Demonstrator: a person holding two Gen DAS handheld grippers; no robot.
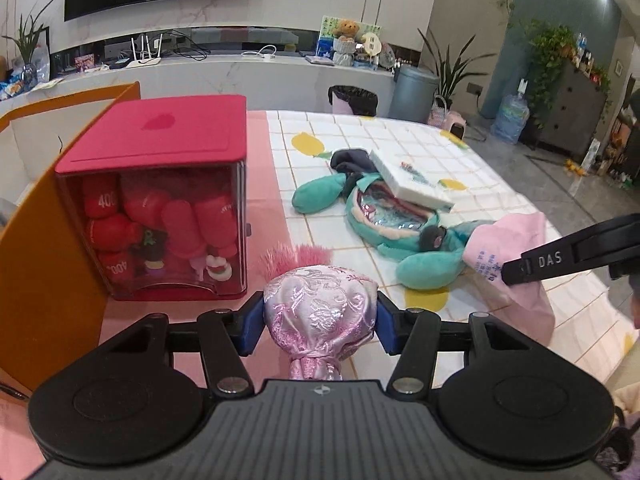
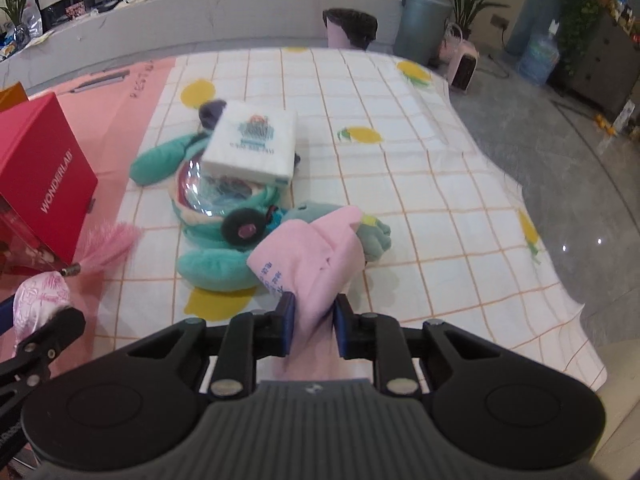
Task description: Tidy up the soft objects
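While the left gripper [image 1: 320, 316] clamps a pink brocade sachet [image 1: 320, 306], the right gripper [image 2: 311, 322] pinches a pink cloth [image 2: 316, 256]. Both soft items look held clear of the teal plush [image 2: 216, 264], probably for sorting.

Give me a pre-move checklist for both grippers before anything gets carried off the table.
1. Left gripper grip: ok. Its fingers press both sides of the pink brocade pouch.
2. Right gripper grip: ok. Its fingers pinch a fold of the pink cloth.
3. Cloth clear of other items: not ok. It drapes over the teal plush toy.
4. Tissue pack stable: not ok. It rests tilted on the plush toy.
5. Pouch tassel clear of the red box: cannot tell. It lies right beside the box.
6. Box open to take items: cannot tell.
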